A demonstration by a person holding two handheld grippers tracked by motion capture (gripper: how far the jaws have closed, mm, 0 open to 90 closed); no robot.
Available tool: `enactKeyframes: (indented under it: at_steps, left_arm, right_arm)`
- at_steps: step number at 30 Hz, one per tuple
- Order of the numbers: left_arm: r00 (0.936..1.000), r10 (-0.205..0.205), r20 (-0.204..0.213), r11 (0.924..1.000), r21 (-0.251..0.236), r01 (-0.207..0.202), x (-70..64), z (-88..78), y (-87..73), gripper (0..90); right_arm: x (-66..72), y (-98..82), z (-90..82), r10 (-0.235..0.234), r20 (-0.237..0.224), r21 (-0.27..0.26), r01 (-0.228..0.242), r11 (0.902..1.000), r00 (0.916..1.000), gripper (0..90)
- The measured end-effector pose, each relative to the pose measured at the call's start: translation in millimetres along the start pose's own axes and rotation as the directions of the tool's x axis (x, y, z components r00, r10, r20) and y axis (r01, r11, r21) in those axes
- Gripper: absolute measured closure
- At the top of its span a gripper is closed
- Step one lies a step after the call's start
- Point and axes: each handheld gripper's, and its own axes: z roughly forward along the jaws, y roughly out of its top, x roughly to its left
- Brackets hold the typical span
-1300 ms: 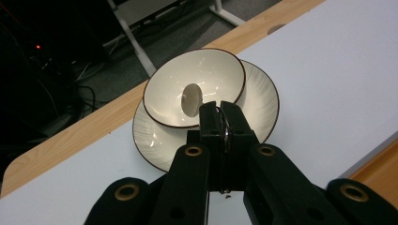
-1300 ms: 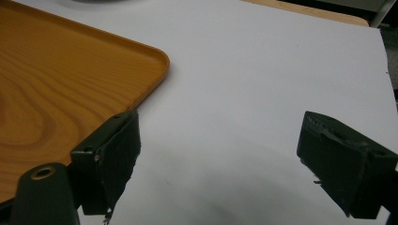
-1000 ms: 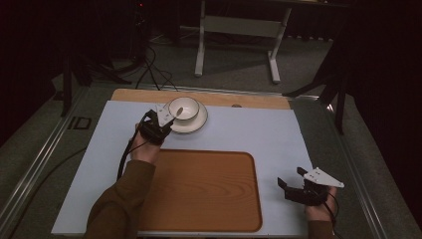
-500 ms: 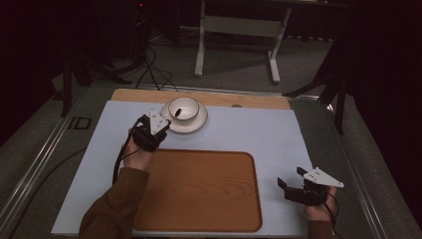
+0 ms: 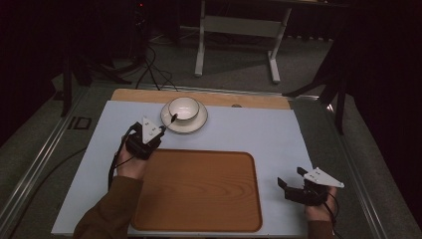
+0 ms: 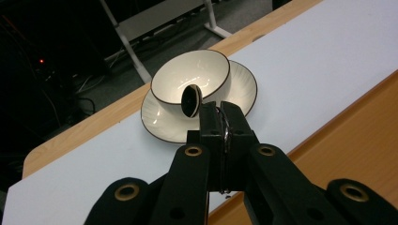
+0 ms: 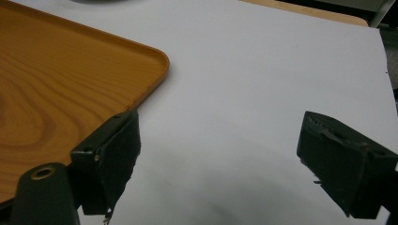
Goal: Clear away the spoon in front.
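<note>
A white bowl (image 5: pixel 183 107) with a dark rim stands on a white saucer (image 5: pixel 197 124) at the far middle of the table; both appear in the left gripper view, bowl (image 6: pixel 202 75) on saucer (image 6: pixel 241 89). My left gripper (image 5: pixel 161 128) is just left of the saucer, near the tray's far left corner. It is shut (image 6: pixel 220 115) on the thin handle of a dark spoon (image 6: pixel 191 101), whose head hangs at the bowl's near rim (image 5: pixel 172 118). My right gripper (image 5: pixel 293 185) rests open at the near right, off the tray, with nothing between its fingers (image 7: pixel 225 154).
A wooden tray (image 5: pixel 196 191) lies empty in the near middle of the pale blue mat (image 5: pixel 259 132); its corner is in the right gripper view (image 7: pixel 70 79). A wooden strip (image 5: pixel 249 99) edges the table's far side. A metal stand (image 5: pixel 239 30) is on the floor beyond.
My left hand has drawn back toward the near side and a little left, carrying the spoon from inside the bowl to its near rim. The right gripper has stayed still.
</note>
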Motion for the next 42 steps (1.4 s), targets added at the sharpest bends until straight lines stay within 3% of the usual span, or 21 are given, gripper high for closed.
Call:
enactKeyframes:
  at_steps: [14,21,42]
  left_arm:
    - [1.0000,0.003,0.001,1.0000,0.006,-0.003,-1.0,-15.7,-18.5,88.8]
    - [0.9997,-0.024,0.000,0.9996,0.018,0.024,1.7,-21.7,-31.7,88.8]
    - [0.9991,-0.039,0.018,0.9991,0.020,0.038,-7.7,-35.2,-53.6,88.6]
  right_arm:
    - [0.3,0.1,-0.4,-0.002,-0.001,-0.002,0.002,1.0000,1.0000,13.6]
    - [0.4,0.1,-0.3,0.000,0.000,-0.002,0.000,1.0000,1.0000,13.6]
    - [0.8,-0.1,0.1,-0.003,-0.001,0.006,0.003,1.0000,1.0000,13.6]
